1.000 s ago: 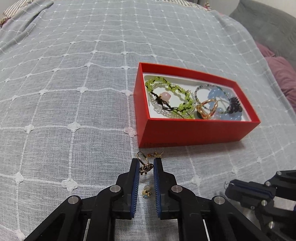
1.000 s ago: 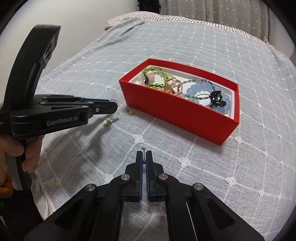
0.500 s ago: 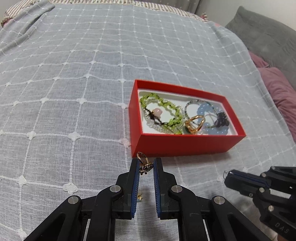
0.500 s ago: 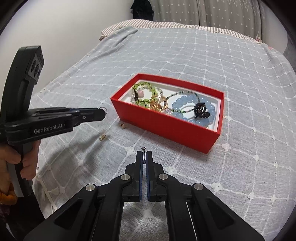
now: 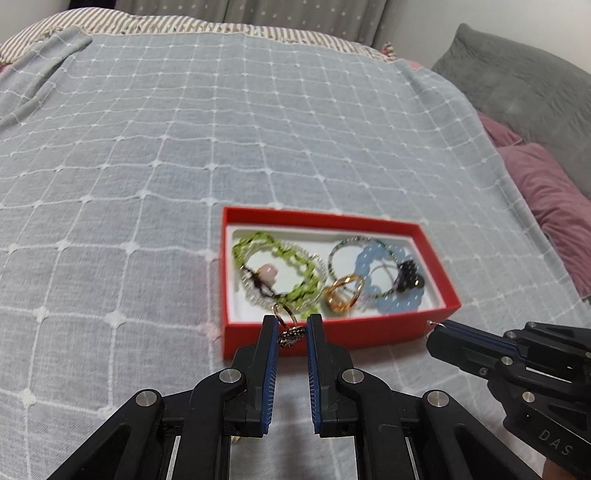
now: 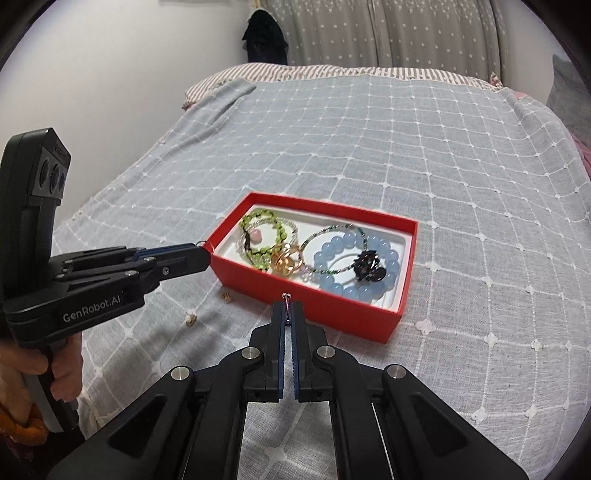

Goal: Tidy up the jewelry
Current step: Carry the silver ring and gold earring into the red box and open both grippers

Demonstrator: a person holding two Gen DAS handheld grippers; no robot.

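On a bed under a grey checked cover (image 6: 424, 155), with star-dotted curtains (image 6: 388, 33) at the far wall and grey and mauve pillows (image 5: 535, 122) to the right, a red box (image 5: 369, 332) holds bracelets and rings. The left gripper (image 5: 291, 332) is clamped on a ring (image 5: 286, 325) at the box's near left corner. The right gripper (image 6: 287, 314) pinches a small stud (image 6: 286, 296) by the box's near wall, and two small gold pieces (image 6: 190, 319) lie on the cover to the left.
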